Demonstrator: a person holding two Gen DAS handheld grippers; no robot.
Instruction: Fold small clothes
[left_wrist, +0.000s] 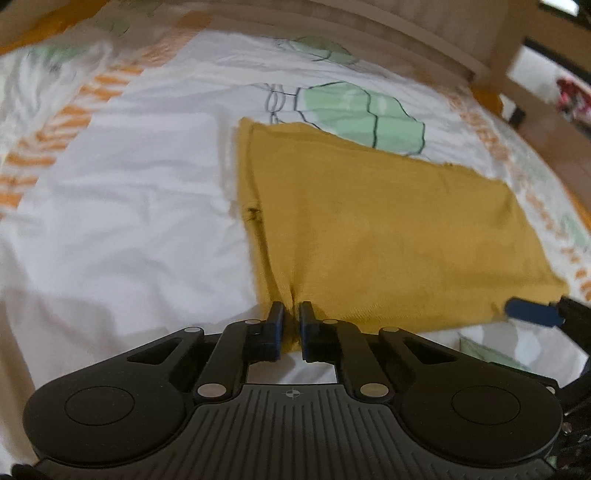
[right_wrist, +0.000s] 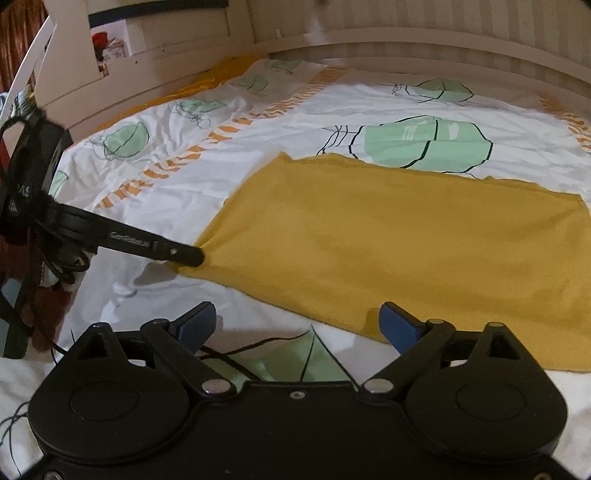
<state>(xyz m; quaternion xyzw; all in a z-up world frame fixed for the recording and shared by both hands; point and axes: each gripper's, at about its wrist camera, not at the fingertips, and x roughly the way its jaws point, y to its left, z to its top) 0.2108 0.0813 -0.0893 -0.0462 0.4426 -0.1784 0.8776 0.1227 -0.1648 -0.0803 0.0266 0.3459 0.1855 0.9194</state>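
A mustard yellow cloth (left_wrist: 388, 229) lies flat on a white bedsheet (left_wrist: 129, 192), folded along its left side. My left gripper (left_wrist: 291, 314) is shut on the cloth's near left corner, and the fabric bunches between its pads. In the right wrist view the cloth (right_wrist: 406, 243) spreads across the middle, and the left gripper (right_wrist: 195, 256) pinches its left corner. My right gripper (right_wrist: 299, 321) is open and empty, low over the cloth's near edge, with one blue pad (right_wrist: 400, 325) at the fabric. Its blue fingertip (left_wrist: 532, 312) shows at the cloth's near right corner in the left wrist view.
The bedsheet (right_wrist: 295, 110) has green drawings and orange striped bands. A wooden bed frame (left_wrist: 424, 44) runs along the far side. A white headboard and shelf (right_wrist: 166, 48) stand at the far left in the right wrist view. A thin black cable (right_wrist: 251, 347) lies on the sheet.
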